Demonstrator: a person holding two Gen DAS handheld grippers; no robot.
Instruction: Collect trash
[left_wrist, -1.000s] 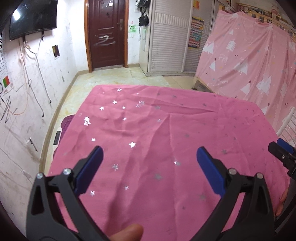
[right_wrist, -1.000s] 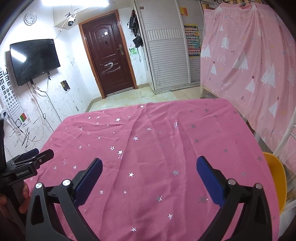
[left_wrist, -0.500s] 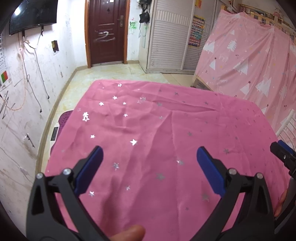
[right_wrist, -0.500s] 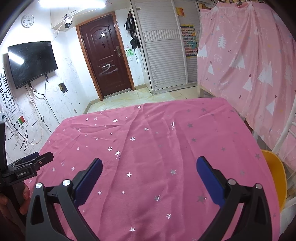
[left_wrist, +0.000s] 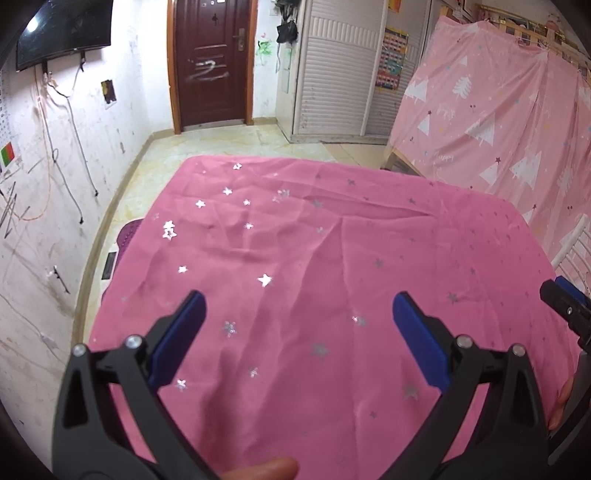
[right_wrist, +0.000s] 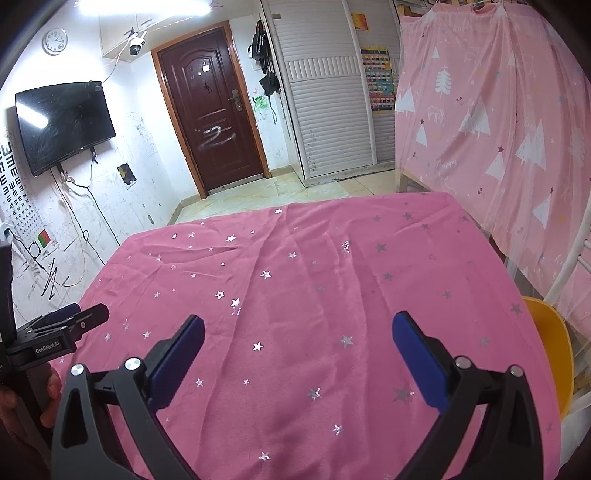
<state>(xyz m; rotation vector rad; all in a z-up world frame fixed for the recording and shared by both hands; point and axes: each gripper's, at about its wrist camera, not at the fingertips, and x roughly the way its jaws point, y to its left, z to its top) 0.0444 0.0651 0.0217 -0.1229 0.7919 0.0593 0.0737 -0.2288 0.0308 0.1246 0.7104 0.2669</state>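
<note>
A table under a pink cloth with silver stars (left_wrist: 332, 258) (right_wrist: 314, 288) fills both views. No trash shows on it in either view. My left gripper (left_wrist: 297, 306) hovers over the near part of the cloth, open, nothing between its blue pads. My right gripper (right_wrist: 297, 328) is also open and empty above the cloth. The right gripper's tip (left_wrist: 565, 306) shows at the right edge of the left wrist view. The left gripper (right_wrist: 62, 328) shows at the left edge of the right wrist view, held by a hand.
A yellow chair (right_wrist: 550, 350) stands at the table's right side. A pink curtain with white trees (right_wrist: 498, 129) hangs to the right. Beyond the table are a tiled floor, a brown door (right_wrist: 210, 122) and a wall television (right_wrist: 62, 125). A purple stool (left_wrist: 127, 236) sits left.
Both views have tilted slightly, the left wrist view shifting a little. Both grippers stay open and empty over the cloth.
</note>
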